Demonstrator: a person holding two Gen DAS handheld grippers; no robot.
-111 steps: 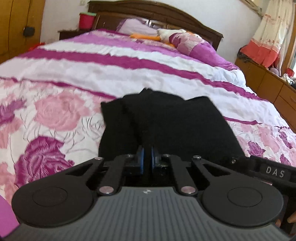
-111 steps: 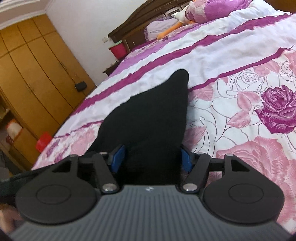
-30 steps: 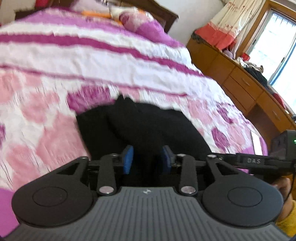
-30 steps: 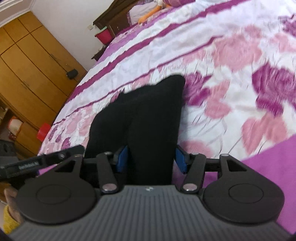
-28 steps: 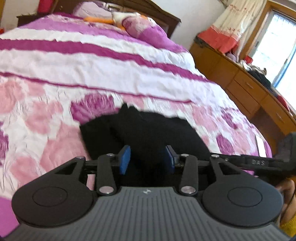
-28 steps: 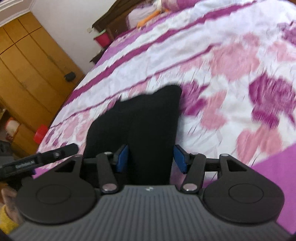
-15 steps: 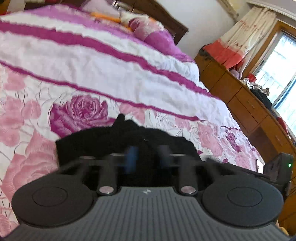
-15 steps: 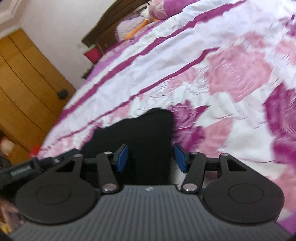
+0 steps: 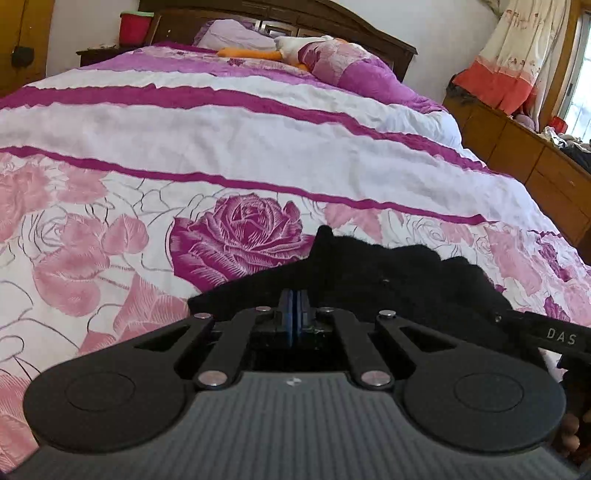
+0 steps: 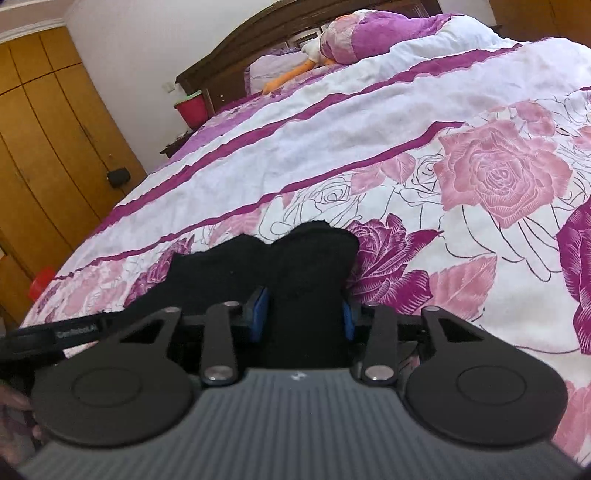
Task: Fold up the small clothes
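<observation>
1. Now the black garment [image 9: 388,280] lies bunched on the floral bedspread [image 9: 229,166] near the foot of the bed, its far edge touching a dark magenta rose print; 3.7 s ago it reached farther up the bed in a longer, flatter shape.
2. At the left gripper [image 9: 294,314] the blue pads [image 9: 286,312] are pressed flat together with no gap showing. Black cloth sits right at the tips, but whether any is caught between them cannot be told. One second ago these pads stood apart with cloth between them; 3.7 s ago they were nearly together.
3. On the right, the right gripper [image 10: 303,314] has its pads [image 10: 260,314] spread, one on each side of a thick fold of the garment [image 10: 288,266]. The cloth fills the gap between them, much as it did in each earlier right wrist view. Whether the pads press it or merely flank it is unclear.
4. Seen from the right wrist, the garment's far end now shows two rounded lumps; 3.7 s ago it rose to a single tall point.
5. Both views are sharp now, whereas those from half a second to a second back were smeared by motion.
6. Beyond the spread, the wooden headboard [image 9: 332,22], a purple pillow [image 9: 354,70], and a red bucket [image 10: 190,107] beside the bed stand where they did before.
</observation>
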